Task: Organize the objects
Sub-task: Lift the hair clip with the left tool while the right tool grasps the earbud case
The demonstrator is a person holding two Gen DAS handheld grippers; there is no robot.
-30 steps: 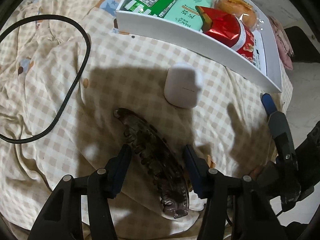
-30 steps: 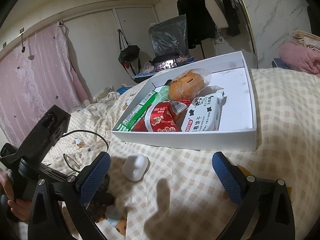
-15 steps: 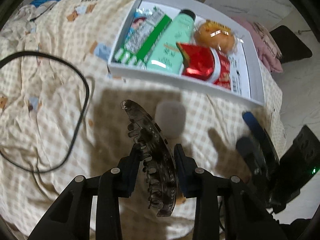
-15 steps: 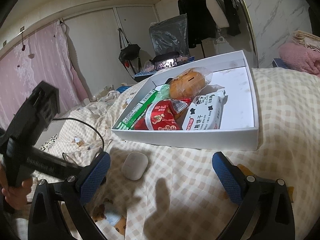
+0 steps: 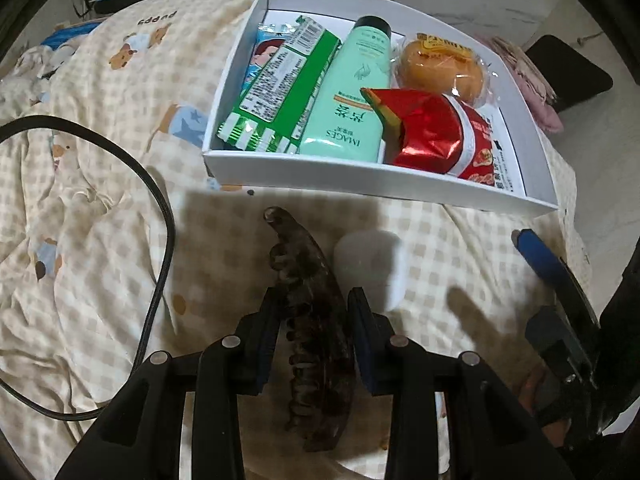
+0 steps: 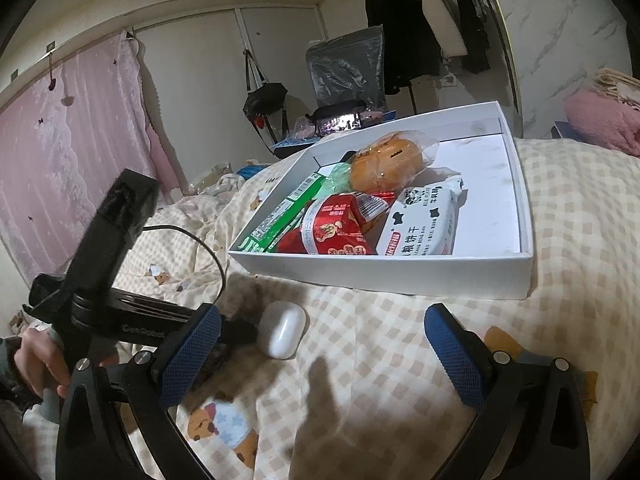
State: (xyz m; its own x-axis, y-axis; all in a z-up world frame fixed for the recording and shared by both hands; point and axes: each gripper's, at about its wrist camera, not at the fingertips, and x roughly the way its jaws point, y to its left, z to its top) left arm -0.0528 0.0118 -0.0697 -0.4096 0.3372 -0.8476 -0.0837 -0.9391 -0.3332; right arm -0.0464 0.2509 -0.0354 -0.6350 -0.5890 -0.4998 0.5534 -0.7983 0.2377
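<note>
Tortoiseshell plastic hair claw [image 5: 312,320], long, curved and toothed, is pinched across its middle by the left tool [image 5: 314,334], above a checked cotton bedsheet [image 5: 112,240]. Smooth white pebble-shaped case [image 5: 370,270] lies just beside it. White card box [image 5: 360,176] is packed with glossy packets. Right tool [image 6: 322,350] is spread wide, nothing between.
</note>
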